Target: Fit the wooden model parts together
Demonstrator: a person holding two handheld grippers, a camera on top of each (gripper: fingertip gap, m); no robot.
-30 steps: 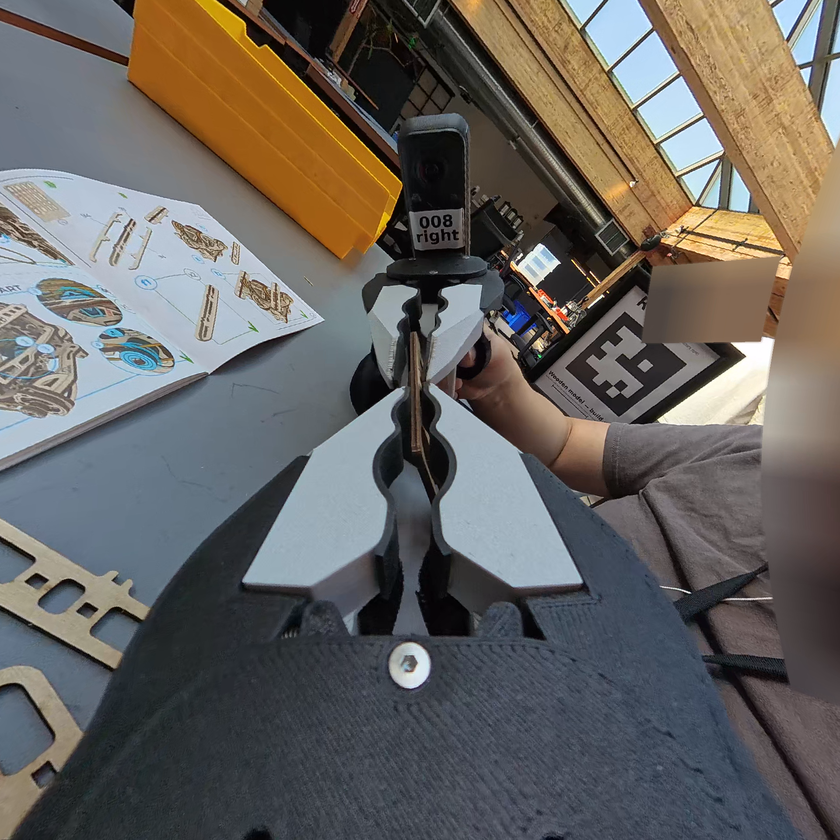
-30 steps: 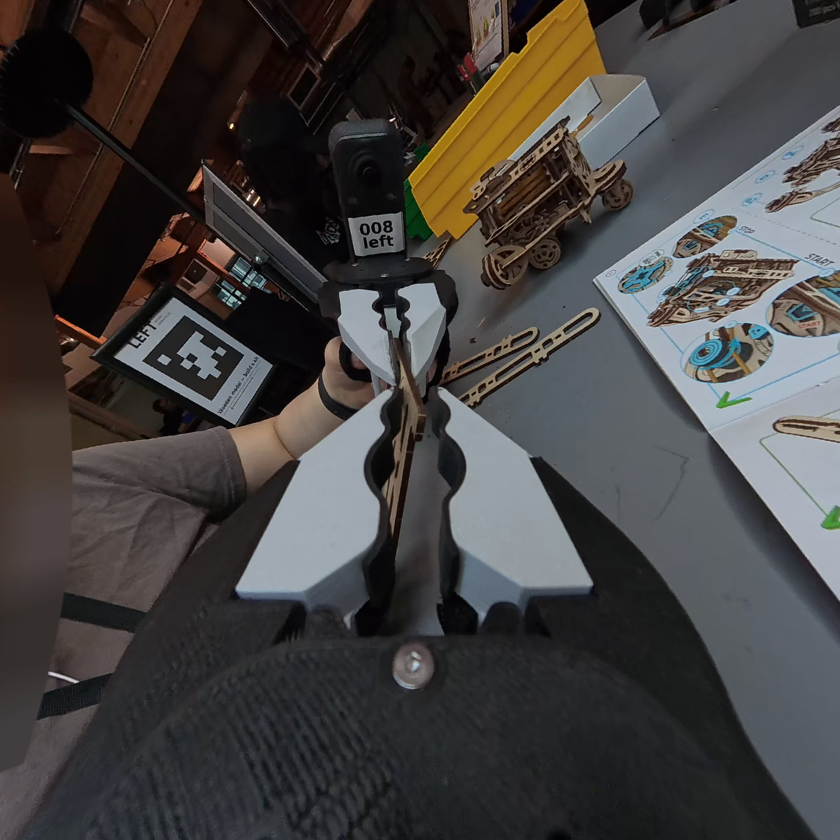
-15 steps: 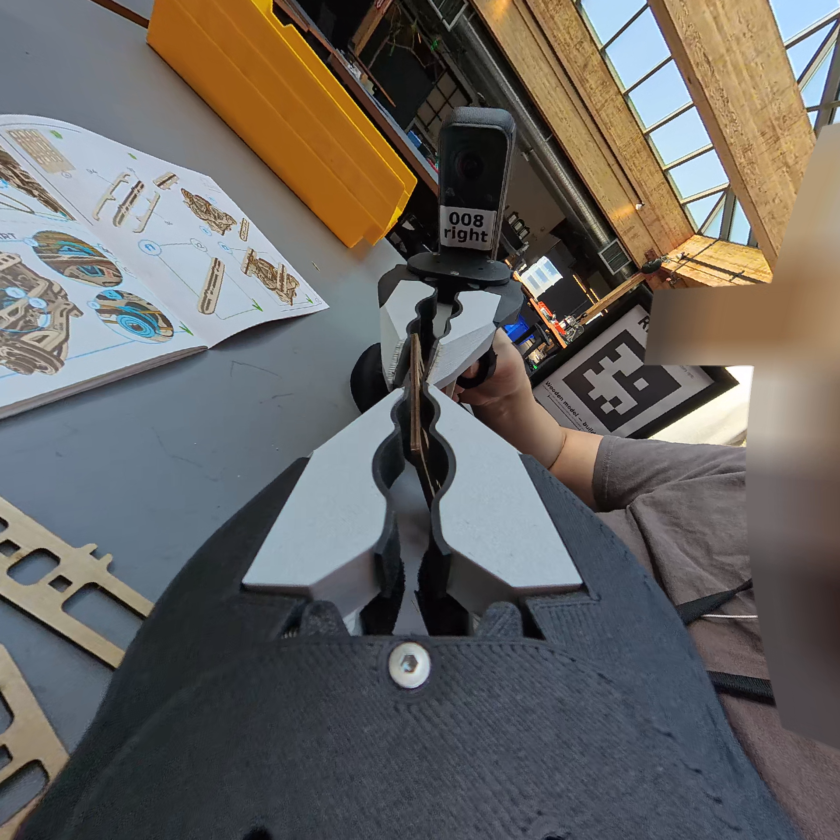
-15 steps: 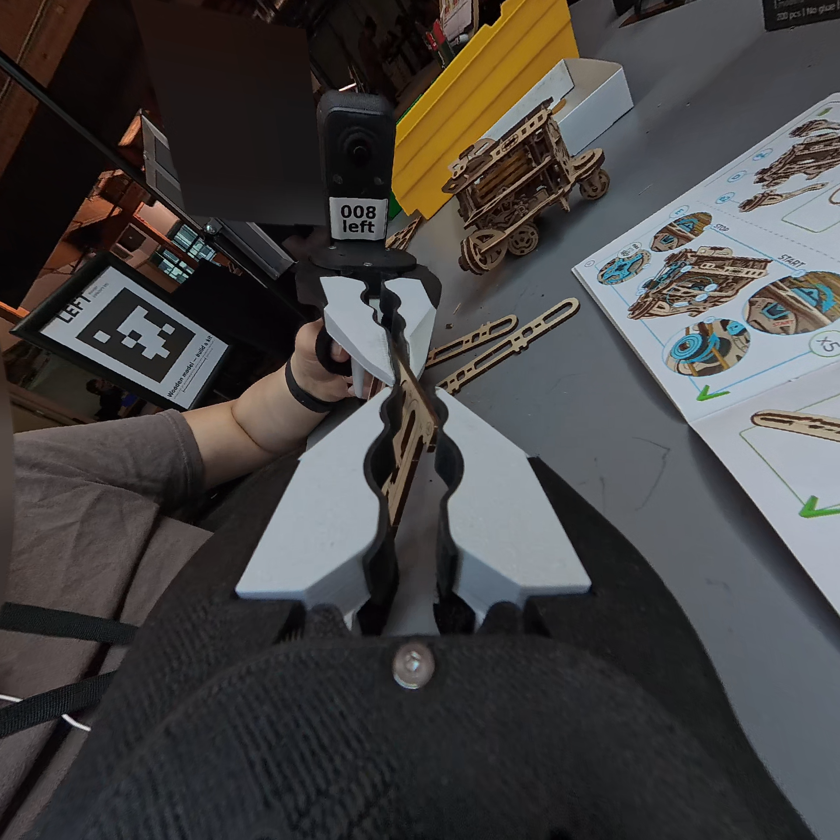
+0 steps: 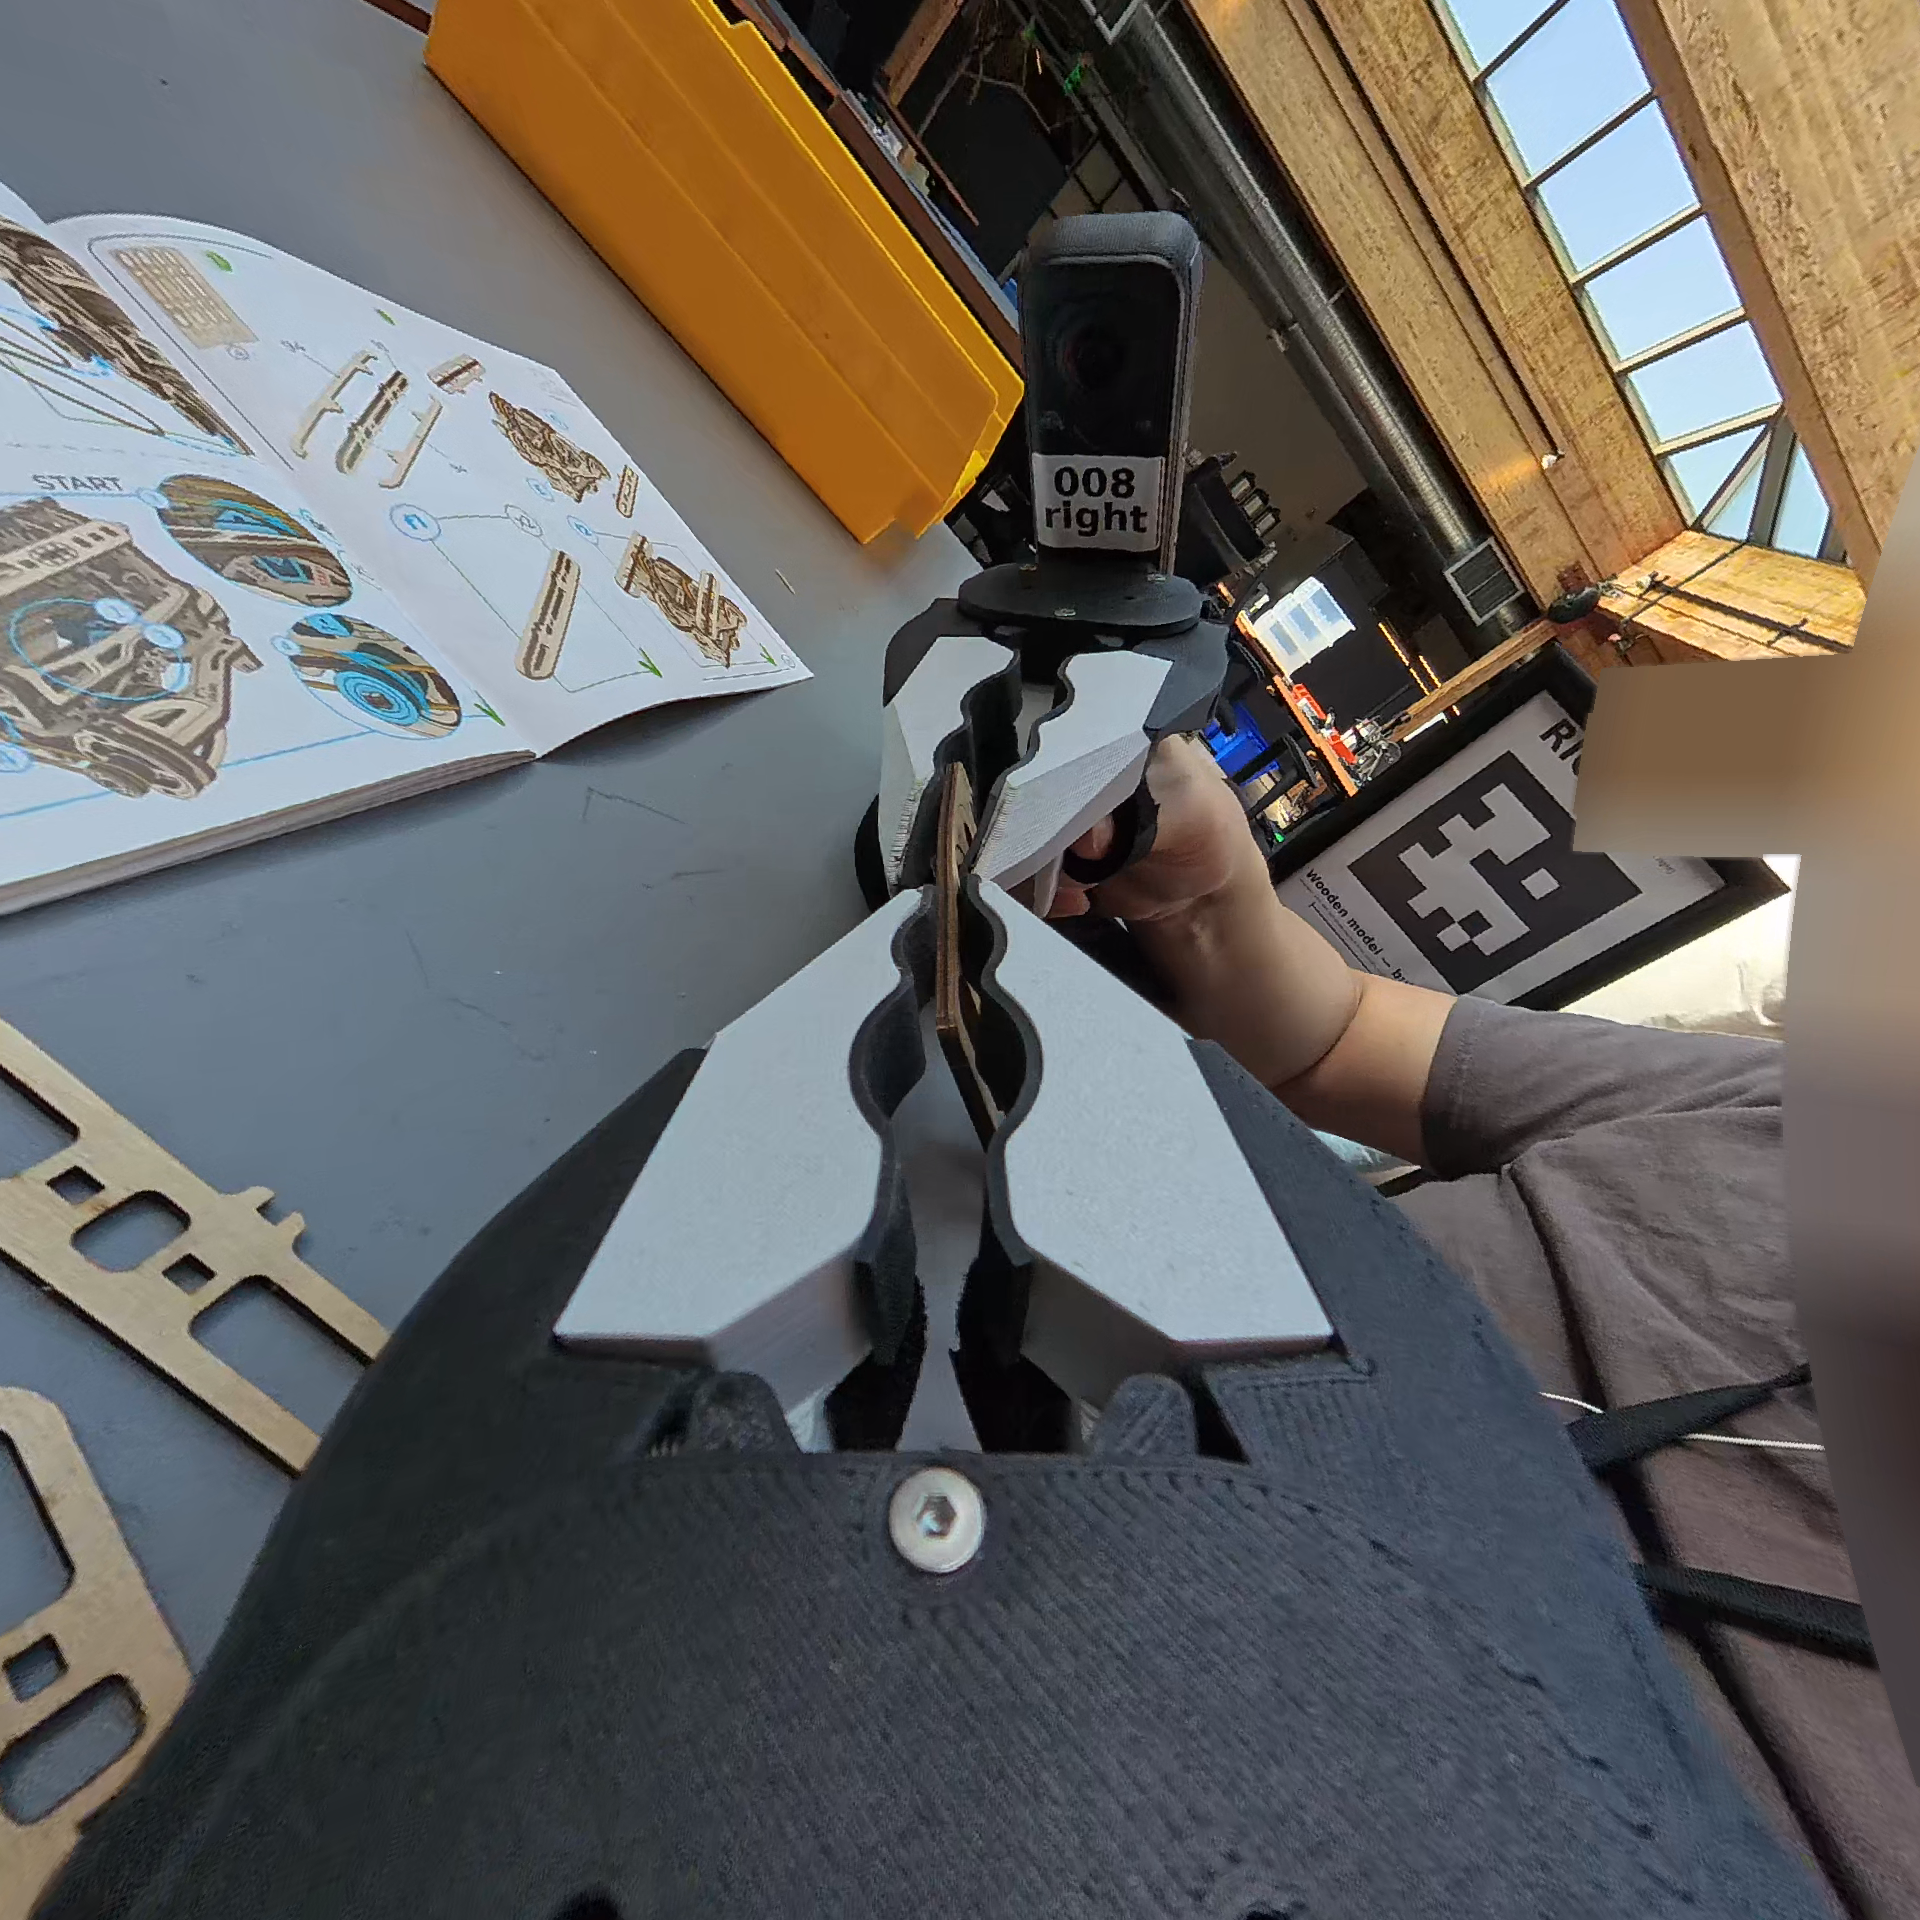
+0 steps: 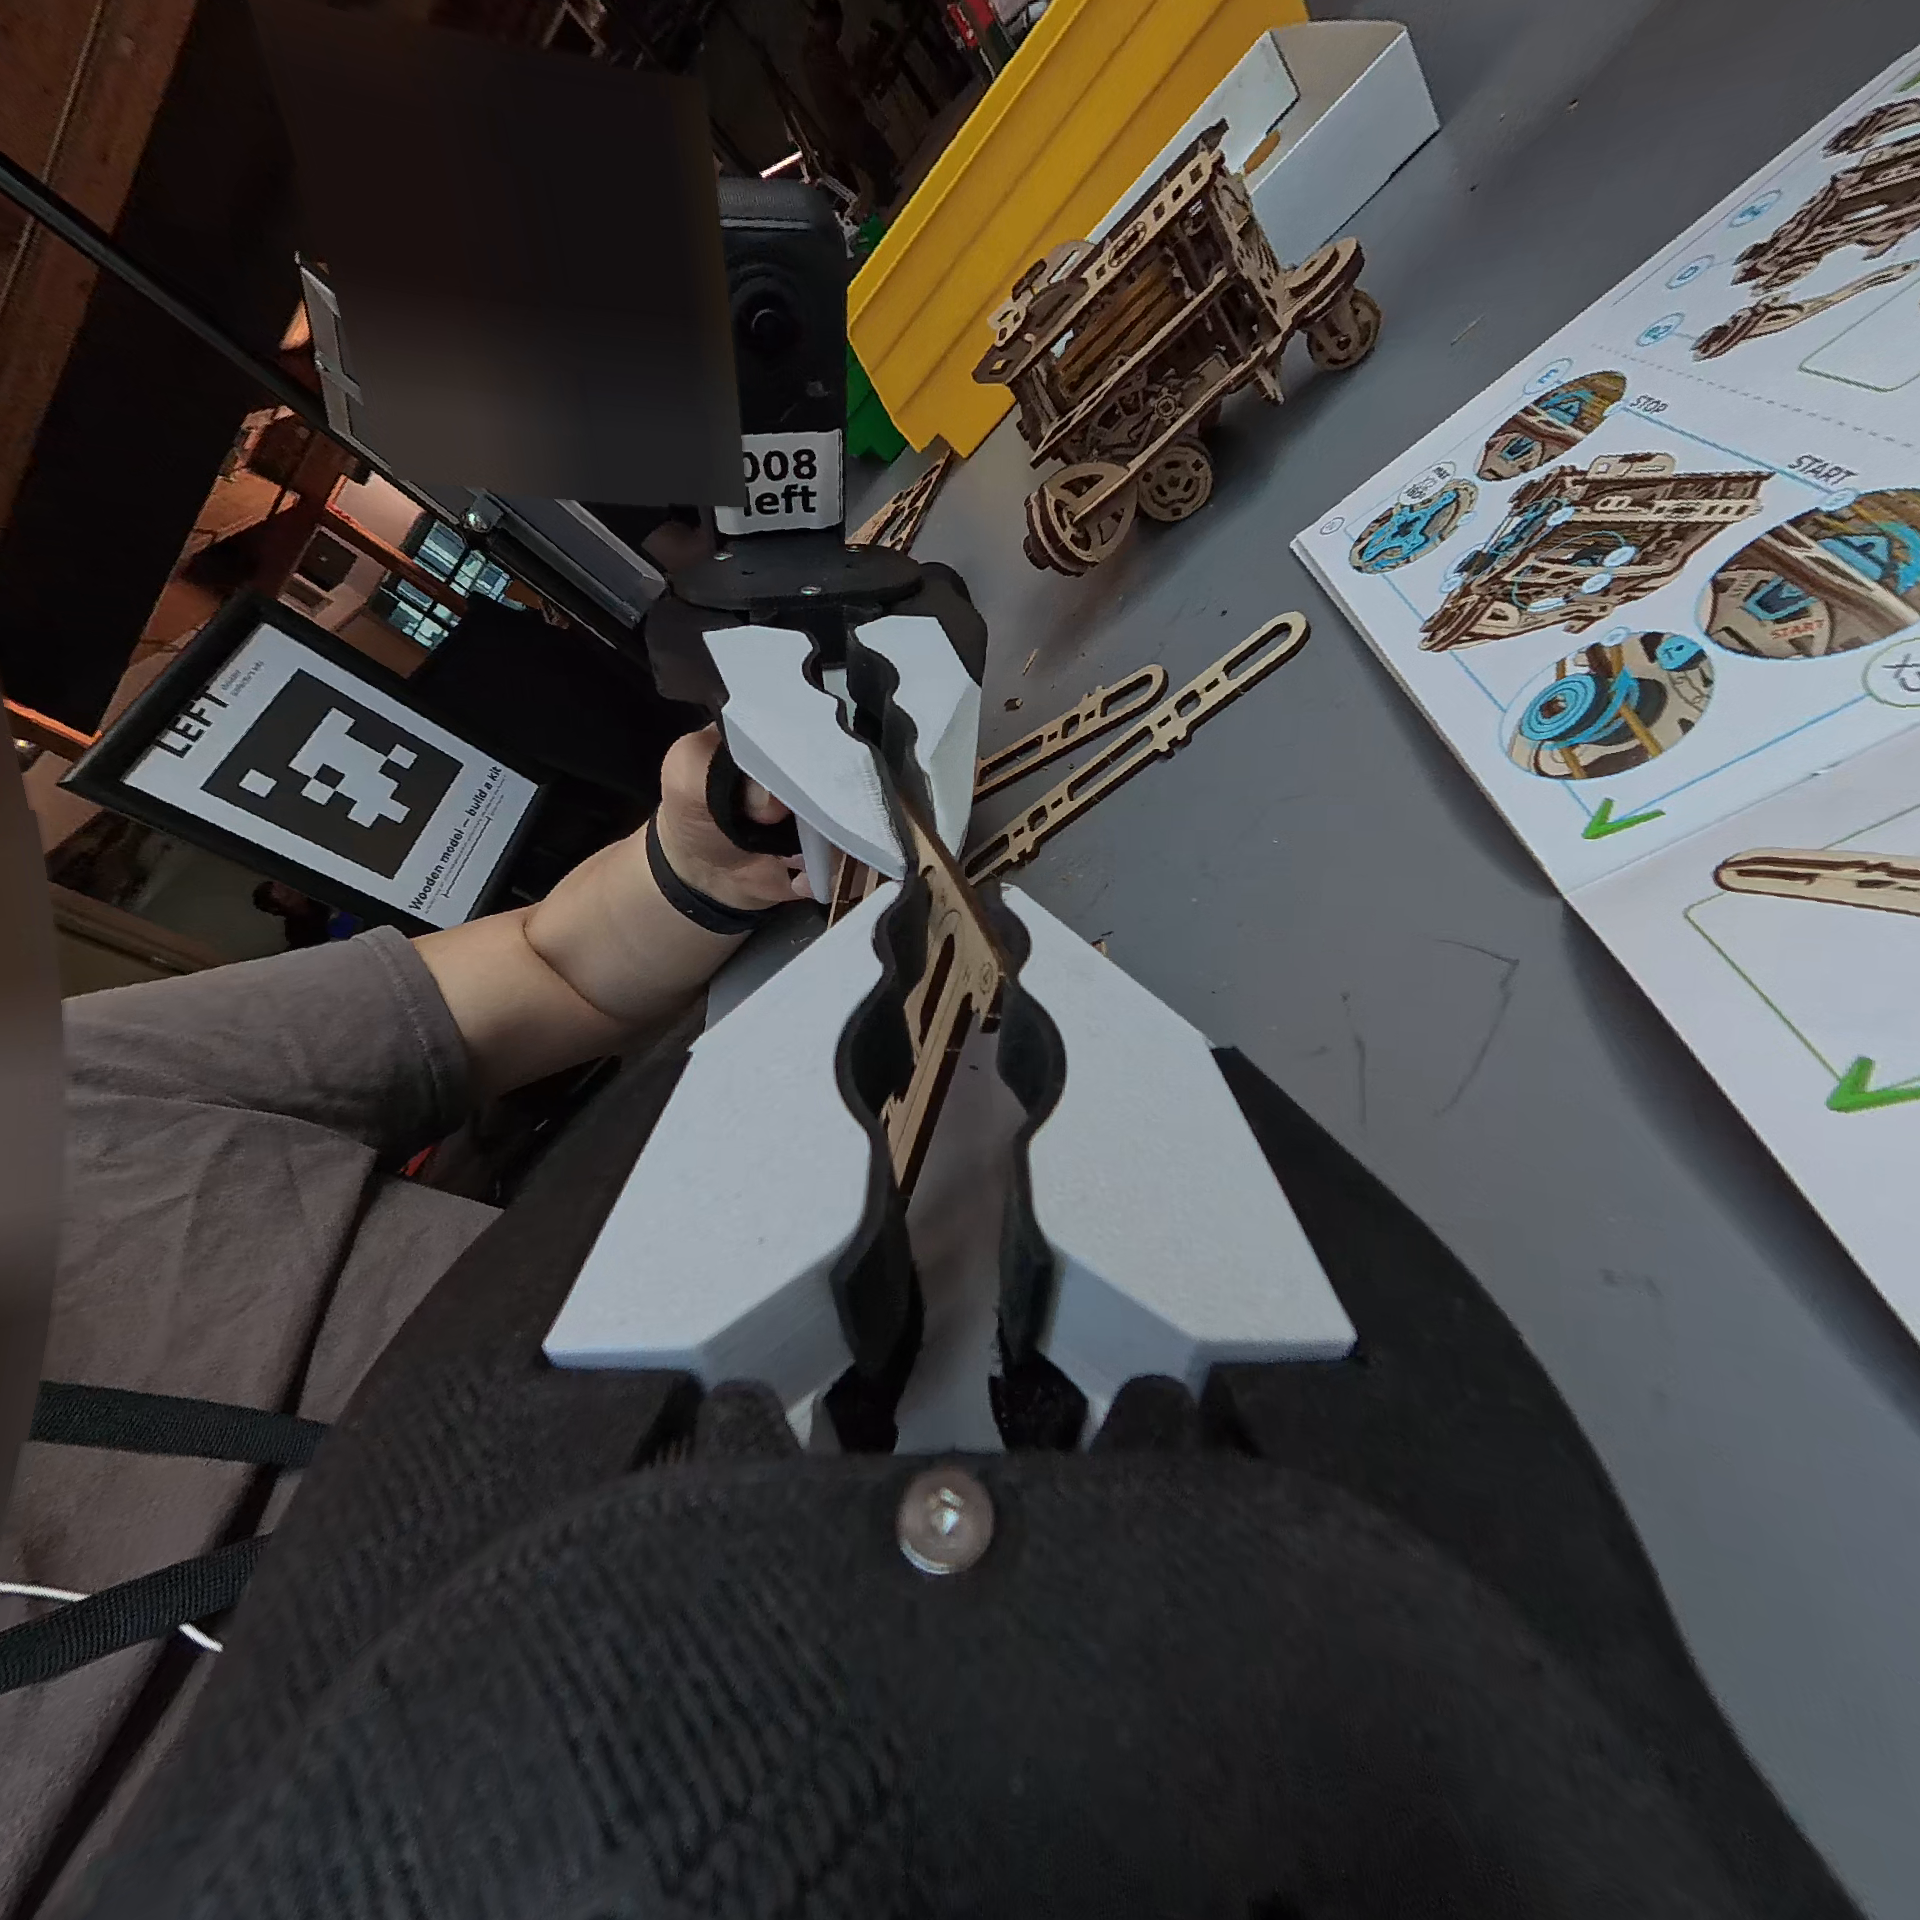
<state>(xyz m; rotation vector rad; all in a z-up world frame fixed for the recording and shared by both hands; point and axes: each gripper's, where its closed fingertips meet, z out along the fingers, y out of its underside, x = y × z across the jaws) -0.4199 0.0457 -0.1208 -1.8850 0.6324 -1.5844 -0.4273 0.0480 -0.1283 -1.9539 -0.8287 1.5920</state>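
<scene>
I see open instruction booklet (image 5: 312, 582) flat on grey table (image 5: 436, 966), far from me. Yellow bin (image 5: 748, 260) stands behind booklet, at table's far edge. White open box (image 6: 1340, 114) sits beside yellow bin. Framed black-and-white marker sign (image 6: 312, 769) leans at left side, second one (image 5: 1496, 883) at right. Skylight windows (image 5: 1621, 229) between wooden beams overhead.

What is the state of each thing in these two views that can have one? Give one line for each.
left gripper: shut on the wooden strip.
right gripper: shut on the wooden strip.
wooden strip: held off the table, pinched at both ends.
instruction booklet: lying open.
wooden cart model: assembled, standing on its wheels.
two slotted wooden bars: lying loose on the table.
</scene>
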